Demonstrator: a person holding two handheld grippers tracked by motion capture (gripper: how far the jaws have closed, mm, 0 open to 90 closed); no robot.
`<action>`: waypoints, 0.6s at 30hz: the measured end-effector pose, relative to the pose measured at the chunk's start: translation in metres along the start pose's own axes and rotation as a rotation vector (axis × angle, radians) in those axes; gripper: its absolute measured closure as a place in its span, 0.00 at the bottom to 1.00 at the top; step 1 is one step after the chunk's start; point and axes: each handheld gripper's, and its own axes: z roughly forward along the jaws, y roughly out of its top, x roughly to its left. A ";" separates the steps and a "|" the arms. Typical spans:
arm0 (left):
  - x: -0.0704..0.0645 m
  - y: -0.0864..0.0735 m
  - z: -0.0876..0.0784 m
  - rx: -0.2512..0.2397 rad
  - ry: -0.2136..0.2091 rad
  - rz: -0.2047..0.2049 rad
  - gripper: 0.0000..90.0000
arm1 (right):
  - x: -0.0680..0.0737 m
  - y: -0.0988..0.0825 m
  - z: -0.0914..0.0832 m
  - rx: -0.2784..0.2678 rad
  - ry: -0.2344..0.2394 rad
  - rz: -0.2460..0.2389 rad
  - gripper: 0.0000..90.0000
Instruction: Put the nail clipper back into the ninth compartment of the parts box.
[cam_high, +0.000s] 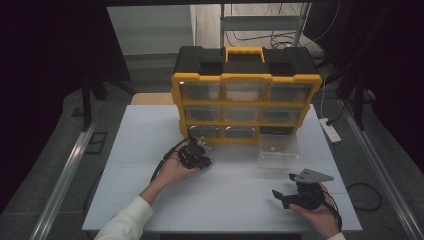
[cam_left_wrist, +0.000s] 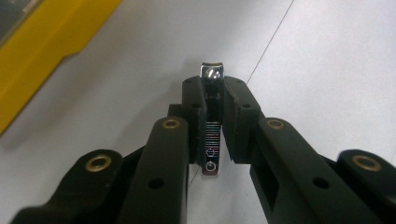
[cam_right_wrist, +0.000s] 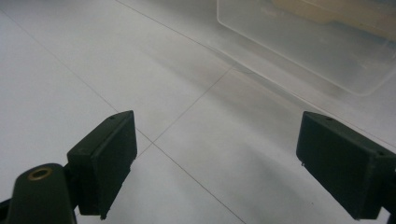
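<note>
Left gripper view looks down the left gripper (cam_left_wrist: 215, 112), whose jaws are clamped on a small metal nail clipper (cam_left_wrist: 212, 126); the clipper's long axis runs along the jaws, its cutting end poking out past the pads over the white table (cam_left_wrist: 327, 60). On the high view that gripper (cam_high: 196, 156) sits just in front of the yellow organizer (cam_high: 245, 102), lower left corner. The clear drawer (cam_high: 278, 146) pulled out on the table lies to its right, nearer the right gripper (cam_high: 285, 186), which stands wide open and empty. The clipper probably has to travel rightward to that drawer.
</note>
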 end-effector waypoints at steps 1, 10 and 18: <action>0.000 0.000 -0.002 -0.007 -0.005 0.001 0.89 | 0.000 0.000 0.000 0.000 0.000 0.000 0.14; 0.002 0.000 -0.017 -0.054 -0.018 -0.004 0.89 | 0.000 0.000 0.000 -0.002 0.000 0.000 0.14; 0.001 0.000 -0.024 -0.075 -0.023 -0.001 0.89 | -0.001 0.000 -0.001 -0.005 -0.003 0.000 0.14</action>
